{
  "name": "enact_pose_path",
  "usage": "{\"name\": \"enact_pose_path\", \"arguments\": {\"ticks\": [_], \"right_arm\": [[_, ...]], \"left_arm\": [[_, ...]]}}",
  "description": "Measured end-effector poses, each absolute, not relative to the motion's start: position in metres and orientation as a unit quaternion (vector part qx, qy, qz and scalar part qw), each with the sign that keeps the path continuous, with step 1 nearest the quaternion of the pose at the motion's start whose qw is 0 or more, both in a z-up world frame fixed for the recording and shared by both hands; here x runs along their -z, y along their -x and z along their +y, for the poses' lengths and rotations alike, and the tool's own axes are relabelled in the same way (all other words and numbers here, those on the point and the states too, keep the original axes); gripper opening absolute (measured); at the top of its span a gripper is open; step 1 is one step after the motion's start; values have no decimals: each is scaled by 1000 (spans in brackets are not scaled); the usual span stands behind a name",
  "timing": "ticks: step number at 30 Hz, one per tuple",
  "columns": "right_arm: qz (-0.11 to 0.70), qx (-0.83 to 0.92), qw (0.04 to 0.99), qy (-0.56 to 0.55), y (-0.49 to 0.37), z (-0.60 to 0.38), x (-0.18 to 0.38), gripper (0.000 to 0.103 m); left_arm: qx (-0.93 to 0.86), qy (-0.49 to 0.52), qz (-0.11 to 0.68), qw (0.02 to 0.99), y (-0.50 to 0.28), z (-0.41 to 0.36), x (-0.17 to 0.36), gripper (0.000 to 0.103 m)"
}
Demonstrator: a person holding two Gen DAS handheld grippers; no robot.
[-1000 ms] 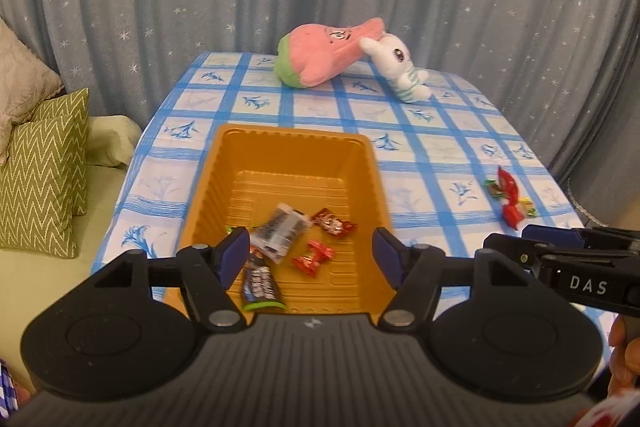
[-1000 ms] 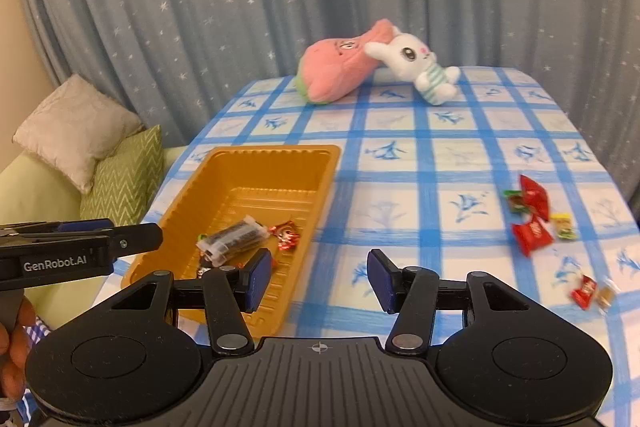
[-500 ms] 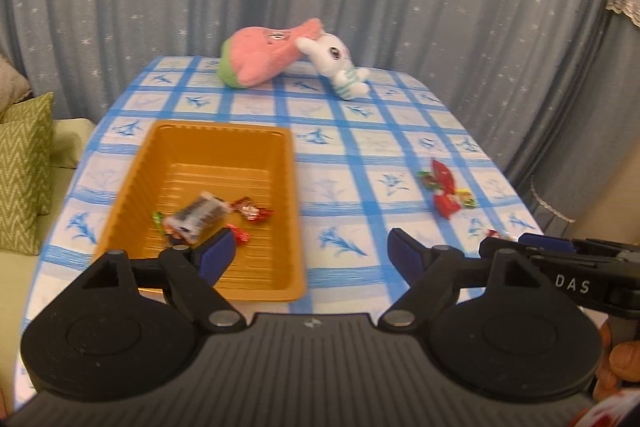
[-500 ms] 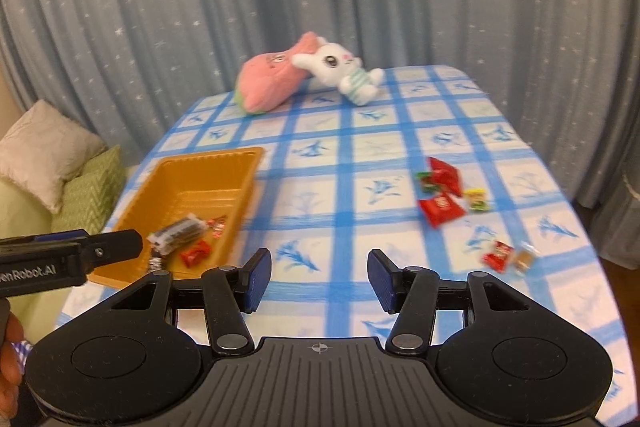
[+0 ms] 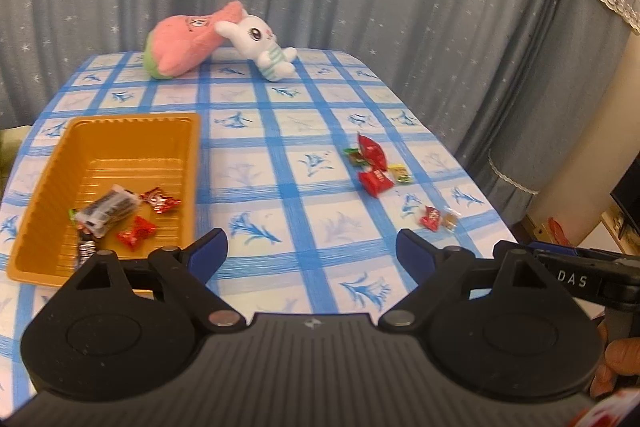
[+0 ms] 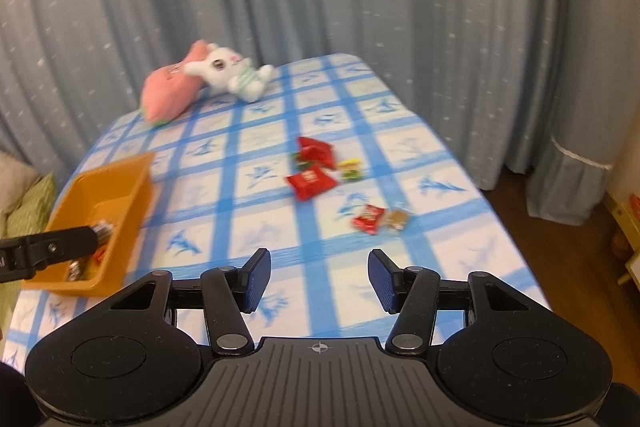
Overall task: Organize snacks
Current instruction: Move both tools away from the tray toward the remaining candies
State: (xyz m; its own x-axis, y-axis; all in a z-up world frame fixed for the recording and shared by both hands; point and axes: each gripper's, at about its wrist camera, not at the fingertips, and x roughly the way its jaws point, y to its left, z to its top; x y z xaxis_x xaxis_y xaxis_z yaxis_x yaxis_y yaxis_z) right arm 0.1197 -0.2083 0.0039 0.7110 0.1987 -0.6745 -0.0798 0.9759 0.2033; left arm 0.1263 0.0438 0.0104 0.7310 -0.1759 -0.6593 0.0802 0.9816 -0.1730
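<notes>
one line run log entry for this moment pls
left gripper open, empty | right gripper open, empty | orange tray holds several snacks | loose snacks on tablecloth

Pink plush [image 5: 184,45], white bunny [image 5: 262,45]

In the left wrist view, white capitals "DAS" stand on the black body of the right tool [image 5: 576,277], at the right edge of the frame. The red wrappers [image 5: 375,181] on the worktop carry white print, too small and blurred to read. The pink plush [image 5: 182,43] bears dark marks that cannot be made out as letters. In the right wrist view nothing can be read; the picture is blurred.
</notes>
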Motion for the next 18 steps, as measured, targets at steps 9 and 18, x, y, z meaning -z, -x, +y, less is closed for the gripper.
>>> {"name": "enact_pose_path", "arguments": {"ticks": [9, 18], "right_arm": [[371, -34, 922, -103, -121, -244, 3, 54], [371, -17, 922, -111, -131, -262, 19, 54]], "left_arm": [[83, 57, 365, 925, -138, 17, -1, 90], [88, 28, 351, 932, -155, -5, 13, 90]]}}
